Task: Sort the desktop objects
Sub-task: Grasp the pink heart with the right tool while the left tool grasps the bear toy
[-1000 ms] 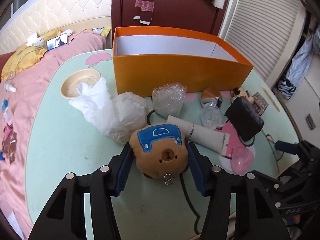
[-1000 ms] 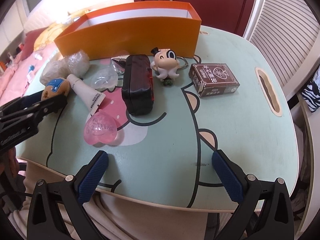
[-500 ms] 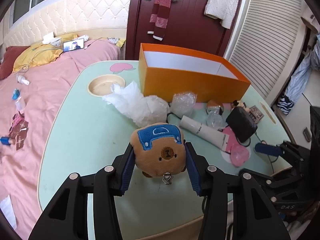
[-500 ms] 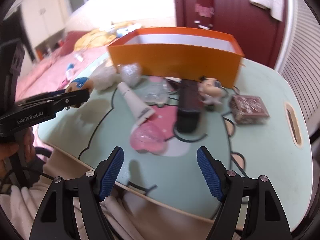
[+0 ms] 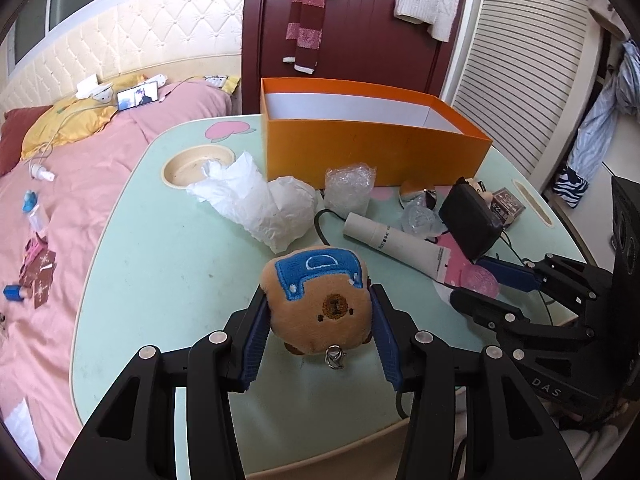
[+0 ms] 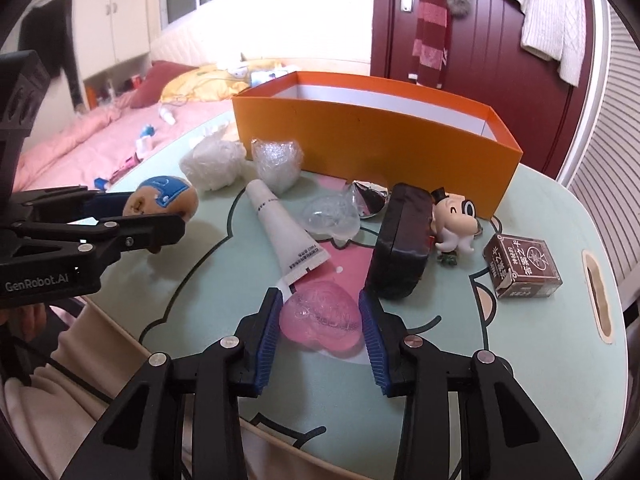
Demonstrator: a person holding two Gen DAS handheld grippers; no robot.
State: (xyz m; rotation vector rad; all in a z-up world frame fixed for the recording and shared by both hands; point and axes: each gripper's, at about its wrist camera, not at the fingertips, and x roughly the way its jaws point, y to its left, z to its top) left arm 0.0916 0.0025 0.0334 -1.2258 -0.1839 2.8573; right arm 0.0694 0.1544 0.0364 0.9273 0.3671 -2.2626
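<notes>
Orange box (image 5: pixel 372 152) apparently empty — sorting barely begun. Left gripper (image 5: pixel 320 320) clamped on bear plush (image 5: pixel 320 304), lifted off table. Right gripper (image 6: pixel 320 316) just closing around pink heart case (image 6: pixel 320 318) on table (image 6: pixel 520 360) — pad contact unclear. Tube (image 6: pixel 286 232), black case (image 6: pixel 404 248), card box (image 6: pixel 522 266) left.

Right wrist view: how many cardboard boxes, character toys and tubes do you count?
Cardboard boxes: 2 (orange box, brown box)
Character toys: 2 (plush bear, cartoon figure)
Tubes: 1 (white tube)
Total: 5
</notes>
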